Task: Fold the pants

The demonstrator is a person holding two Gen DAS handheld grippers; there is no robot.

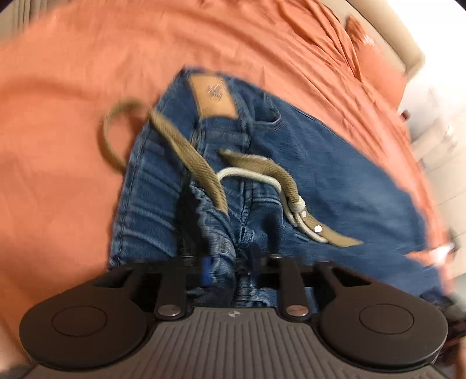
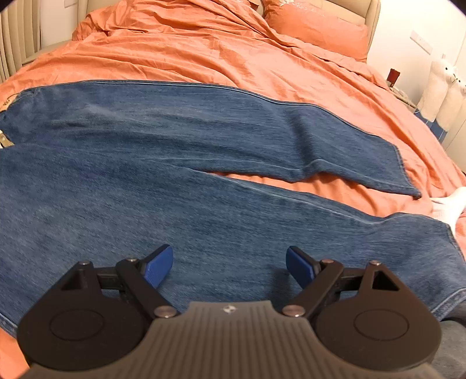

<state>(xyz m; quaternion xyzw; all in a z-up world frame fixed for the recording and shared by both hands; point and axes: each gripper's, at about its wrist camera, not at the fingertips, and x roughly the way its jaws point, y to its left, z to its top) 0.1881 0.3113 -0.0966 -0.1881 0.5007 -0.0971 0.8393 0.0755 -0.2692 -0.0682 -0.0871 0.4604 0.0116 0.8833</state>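
Blue jeans lie flat on an orange bed cover, both legs spread toward the right, with a gap between them. In the left wrist view the waist end shows, with a tan belt and a leather patch. My left gripper is shut on bunched waistband denim near the fly; this view is blurred. My right gripper is open and empty, just above the near leg, blue pads apart.
An orange pillow lies at the bed's head. White plush toys stand by the wall at right. A white sock lies near the leg hems. A beige headboard runs along the back left.
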